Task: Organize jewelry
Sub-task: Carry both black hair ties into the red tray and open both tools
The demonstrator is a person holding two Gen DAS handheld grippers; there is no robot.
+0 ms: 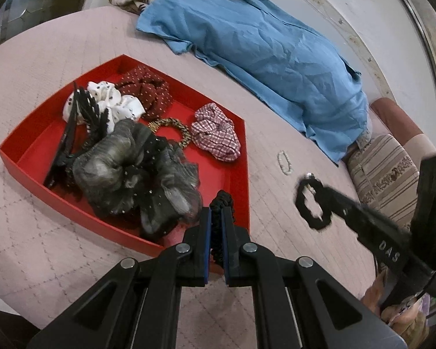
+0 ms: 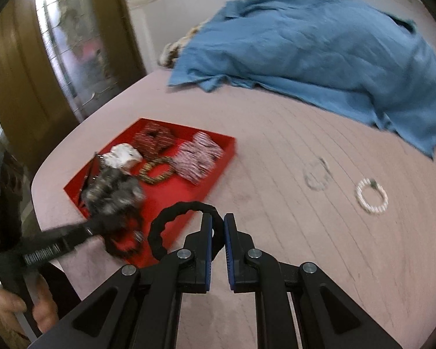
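White letters "DAS" stand on the right tongs (image 1: 314,203) arm in the left wrist view; lettering on the left tongs (image 2: 125,232) arm is blurred.

Both tongs (image 1: 216,224) (image 2: 218,229) are matte black plastic with blue inner pads, silver round screws at the joints, and white lettering along one arm.

The light was soft and even, like daylight in a room, with only faint shadows around the red tray (image 1: 29,157). The left wrist picture was mostly sharp, but the right gripper (image 1: 311,203), right of the tray, was smeared. The right wrist picture was blurry all over; the tray (image 2: 223,157) looked streaky. Both pictures bent round and went black at the corners.
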